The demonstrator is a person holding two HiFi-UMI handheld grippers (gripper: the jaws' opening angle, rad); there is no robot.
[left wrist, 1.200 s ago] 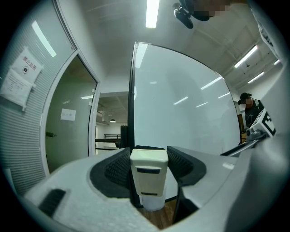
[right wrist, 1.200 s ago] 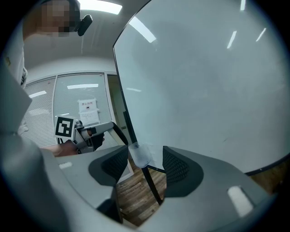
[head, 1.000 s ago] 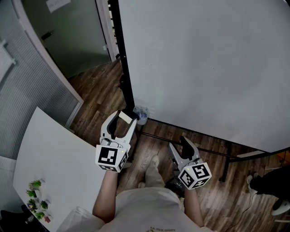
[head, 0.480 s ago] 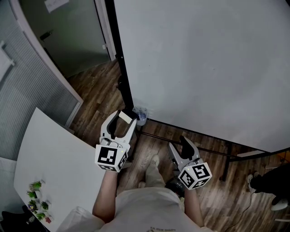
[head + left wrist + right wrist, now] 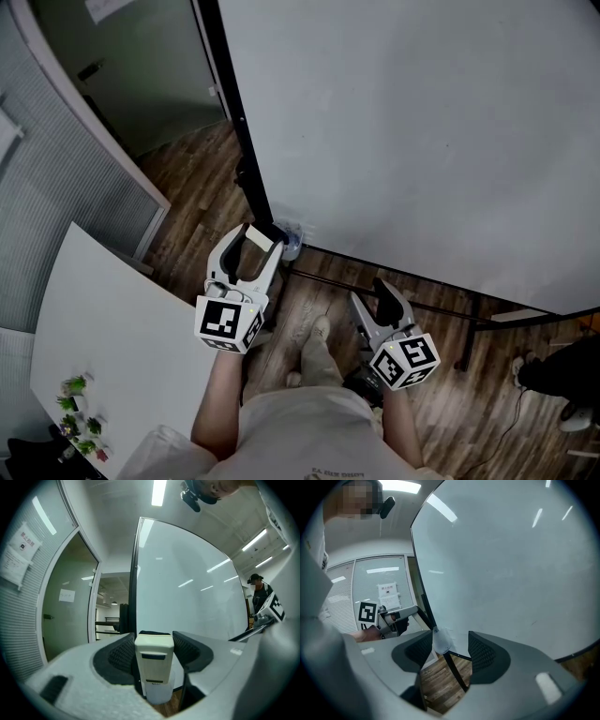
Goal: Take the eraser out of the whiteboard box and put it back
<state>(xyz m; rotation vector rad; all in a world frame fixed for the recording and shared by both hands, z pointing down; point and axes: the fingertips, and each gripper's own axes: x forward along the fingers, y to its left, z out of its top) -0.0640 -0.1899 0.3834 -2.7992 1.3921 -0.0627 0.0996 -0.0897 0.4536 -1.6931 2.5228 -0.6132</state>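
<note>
At the black left edge of the large white whiteboard (image 5: 422, 122): left gripper (image 5: 255, 242) clamped on the cream plastic eraser with dark felt back (image 5: 154, 660); right gripper (image 5: 376, 300) spread wide, nothing between its 2 jaws.

Left gripper view alone shows the eraser upright, pinched by both ribbed pads (image 5: 123, 654), with the small translucent plastic whiteboard box (image 5: 159, 693) just below and beyond it. Head view puts that box at the board's lower left corner, right past the jaw tips. Right gripper view shows the box and a black stand leg (image 5: 453, 671) through its gap, clear of both jaws. Curved white table (image 5: 103, 337) edges the left. Brown wood-plank floor (image 5: 197, 183) lies open between table and board.
</note>
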